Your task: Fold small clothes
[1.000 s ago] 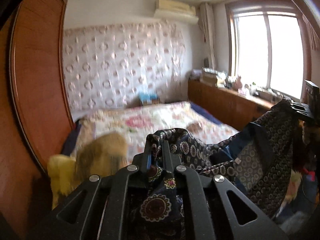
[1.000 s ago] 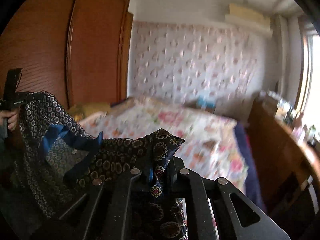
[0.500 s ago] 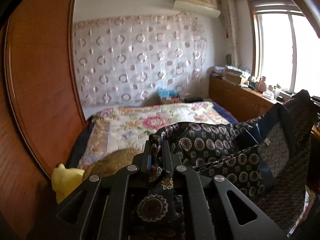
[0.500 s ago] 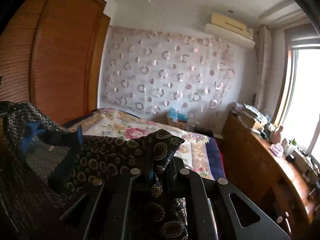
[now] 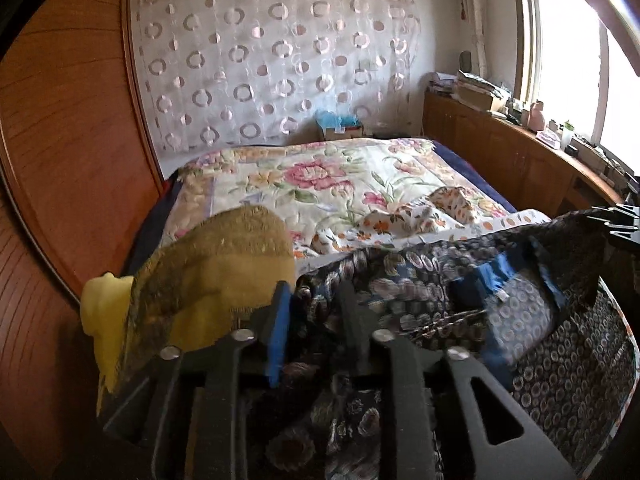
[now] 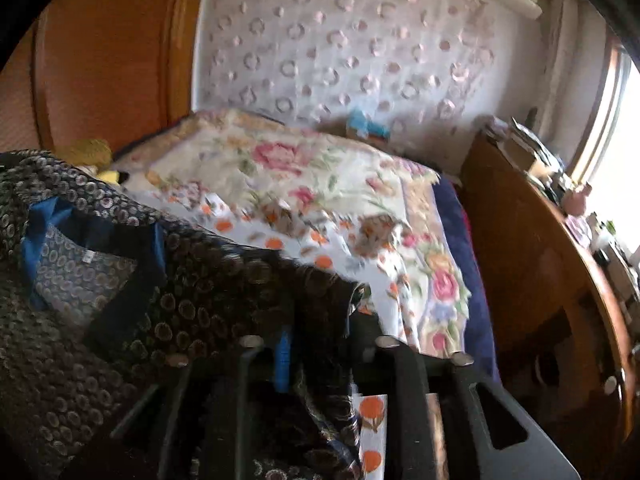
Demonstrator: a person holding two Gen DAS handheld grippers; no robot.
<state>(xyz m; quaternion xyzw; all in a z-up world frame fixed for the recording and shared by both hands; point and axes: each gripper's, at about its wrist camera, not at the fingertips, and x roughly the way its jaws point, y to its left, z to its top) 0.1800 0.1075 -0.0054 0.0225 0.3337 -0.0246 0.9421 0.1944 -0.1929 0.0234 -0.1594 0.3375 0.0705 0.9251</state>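
Dark circle-patterned fabric garment point(image 5: 420, 292) with blue trim sags at six o'clock over the floral quilted bed point(image 5: 320, 184), unfolded; left gripper point(image 5: 316, 320) and right gripper point(image 6: 320, 332) have just been opening, cloth loose between them.

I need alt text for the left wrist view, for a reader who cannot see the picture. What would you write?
The left hand-held gripper has just been opening, and a dark patterned garment with blue trim lies loose between its jaws. The garment stretches right to the right hand-held gripper over a bed with a floral quilt. A mustard-yellow cloth lies at left, beside a wooden wardrobe.
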